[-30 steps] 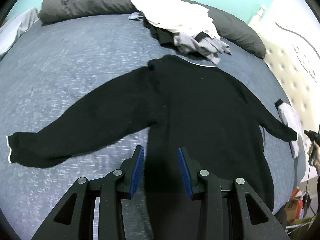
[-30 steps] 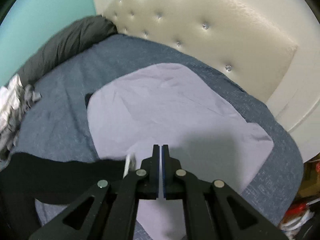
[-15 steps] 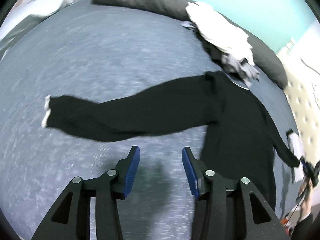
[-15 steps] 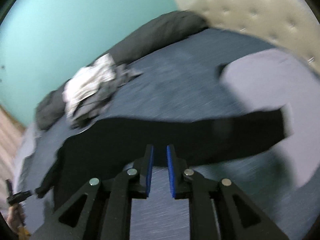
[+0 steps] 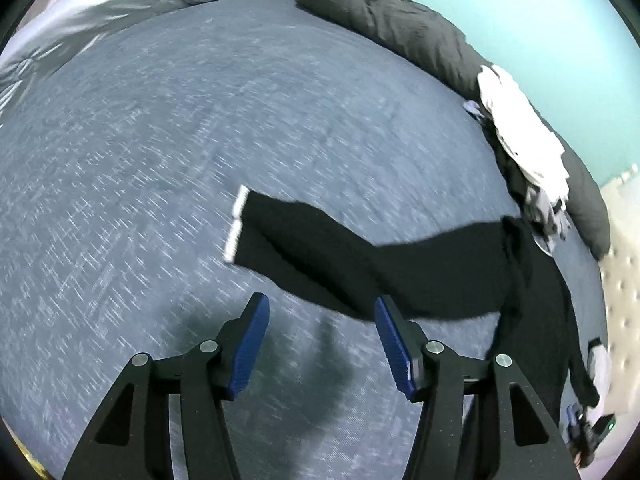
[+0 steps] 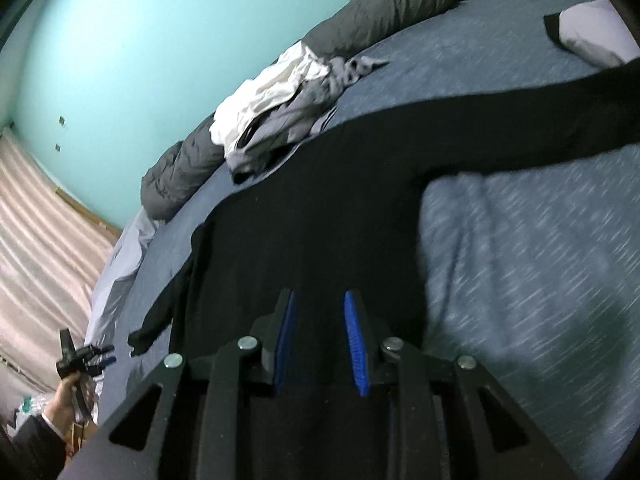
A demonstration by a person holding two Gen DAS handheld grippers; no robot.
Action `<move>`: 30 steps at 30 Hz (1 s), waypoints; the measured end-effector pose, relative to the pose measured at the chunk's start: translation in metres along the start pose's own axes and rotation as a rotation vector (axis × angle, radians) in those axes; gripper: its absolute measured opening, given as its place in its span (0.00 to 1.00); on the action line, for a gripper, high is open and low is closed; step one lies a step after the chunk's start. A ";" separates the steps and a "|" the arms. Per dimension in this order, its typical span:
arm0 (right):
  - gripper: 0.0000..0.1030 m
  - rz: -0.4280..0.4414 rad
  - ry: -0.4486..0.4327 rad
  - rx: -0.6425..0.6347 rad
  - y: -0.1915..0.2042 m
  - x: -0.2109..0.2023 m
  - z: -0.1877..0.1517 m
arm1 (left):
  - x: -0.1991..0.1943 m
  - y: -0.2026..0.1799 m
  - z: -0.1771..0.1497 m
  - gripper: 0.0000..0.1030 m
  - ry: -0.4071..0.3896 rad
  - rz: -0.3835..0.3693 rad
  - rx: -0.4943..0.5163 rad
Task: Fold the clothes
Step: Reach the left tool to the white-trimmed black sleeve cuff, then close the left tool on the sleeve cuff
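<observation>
Two fisheye views over a bed [image 5: 200, 128] covered in mottled blue-grey fabric.

Left wrist view: left gripper [image 5: 320, 344] low in the frame, blue-padded jaws parted wide and just been opening, nothing between them, only bedspread below. Black long-sleeved sweater [image 5: 440, 276] spread flat on the bed, to the right of and beyond the jaws. One sleeve stretched out toward the middle of the frame, ending in a white-edged cuff [image 5: 237, 224]. Sleeve's lower edge passing just behind the tip of the right-hand finger; touching or not, cannot tell. Sweater body running down the right side of the frame. Behind it, a pile of white and grey clothes [image 5: 528, 148] heaped against a long dark grey pillow [image 5: 400, 16] along the far edge of the bed. Teal wall [image 5: 540, 20] beyond. Cream tufted headboard [image 5: 624, 280] at far right.

Right wrist view: right gripper [image 6: 320, 340] hovering over the body of the black sweater [image 6: 320, 208], jaws slightly parted and just been opening, gripping nothing. Other sleeve reaching away to the upper right, toward a pale lilac cloth [image 6: 592, 36] at the bed's corner. Same clothes pile [image 6: 280, 104] and dark pillow [image 6: 380, 4] beyond the sweater. At lower left, a hand [image 6: 66, 394] holding the other gripper, small and blurred. Motion blur throughout.
</observation>
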State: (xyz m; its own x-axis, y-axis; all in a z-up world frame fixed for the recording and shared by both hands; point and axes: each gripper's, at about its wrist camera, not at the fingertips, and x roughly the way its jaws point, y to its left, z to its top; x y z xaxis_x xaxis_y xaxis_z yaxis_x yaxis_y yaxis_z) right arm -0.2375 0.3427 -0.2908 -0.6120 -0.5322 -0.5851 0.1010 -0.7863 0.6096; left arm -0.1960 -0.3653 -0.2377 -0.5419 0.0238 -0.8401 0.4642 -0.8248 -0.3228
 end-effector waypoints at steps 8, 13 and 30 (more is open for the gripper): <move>0.25 0.019 0.038 -0.005 0.001 0.021 -0.013 | 0.037 0.021 0.022 0.58 0.027 0.073 -0.039; 0.25 0.013 -0.007 -0.040 0.007 0.014 -0.011 | 0.058 0.036 0.025 0.58 0.042 0.108 -0.054; 0.25 0.006 -0.024 -0.093 0.014 0.016 -0.014 | 0.031 0.025 0.023 0.09 0.019 0.121 0.048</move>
State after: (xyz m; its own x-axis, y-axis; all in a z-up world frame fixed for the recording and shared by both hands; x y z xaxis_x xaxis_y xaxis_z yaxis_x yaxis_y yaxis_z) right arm -0.2352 0.3187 -0.2986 -0.6293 -0.5306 -0.5679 0.1767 -0.8092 0.5603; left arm -0.2178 -0.3980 -0.2618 -0.4708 -0.0670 -0.8797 0.4909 -0.8484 -0.1980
